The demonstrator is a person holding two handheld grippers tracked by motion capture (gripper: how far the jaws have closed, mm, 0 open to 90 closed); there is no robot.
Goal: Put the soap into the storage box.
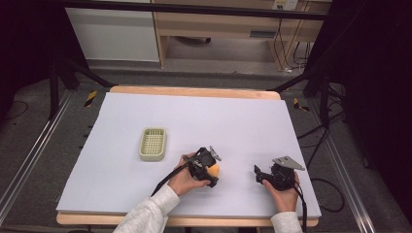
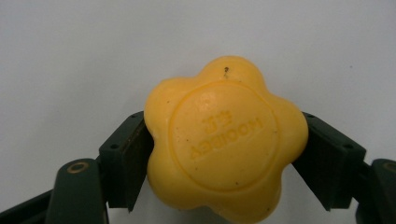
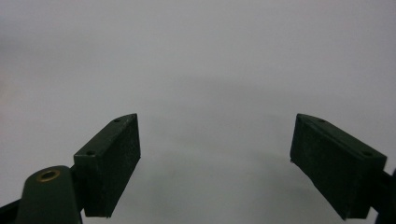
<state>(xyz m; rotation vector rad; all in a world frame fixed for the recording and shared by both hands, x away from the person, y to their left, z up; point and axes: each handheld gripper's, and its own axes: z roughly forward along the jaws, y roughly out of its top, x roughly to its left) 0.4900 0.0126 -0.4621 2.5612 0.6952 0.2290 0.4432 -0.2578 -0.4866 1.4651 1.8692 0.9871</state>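
White surface [image 1: 194, 121] fills mid-frame in the high view. Pale green slotted tray [image 1: 152, 143], left of centre, interior hard to make out. Left tongs [image 1: 212, 171], lower centre, closed on a yellow flower-shaped soap [image 2: 224, 140]; its embossed lettering reads upside down, lower edge cut off. Right tongs [image 1: 257, 171], lower right, spread wide, holding nothing.
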